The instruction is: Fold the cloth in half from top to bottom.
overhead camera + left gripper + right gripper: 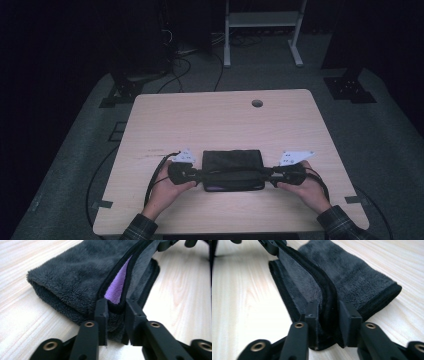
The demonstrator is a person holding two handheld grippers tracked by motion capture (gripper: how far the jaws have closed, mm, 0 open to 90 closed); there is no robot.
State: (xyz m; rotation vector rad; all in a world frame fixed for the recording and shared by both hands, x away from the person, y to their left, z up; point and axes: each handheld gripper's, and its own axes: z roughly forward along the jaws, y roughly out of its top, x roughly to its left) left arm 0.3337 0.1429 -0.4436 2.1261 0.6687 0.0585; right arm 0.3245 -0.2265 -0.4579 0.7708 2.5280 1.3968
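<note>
The dark grey towel (232, 169) lies folded on the table (220, 115), near the 6 o'clock edge and about in the middle. It has a black rim and a purple inside (117, 287). The left tongs (116, 312) sit at the towel's 9 o'clock end, the right tongs (329, 315) at its 3 o'clock end. Each pair stands a little apart with the towel's rim between, so the grip looks loose. From the towel toward 12 o'clock the table is bare wood up to a small round hole (257, 103).
</note>
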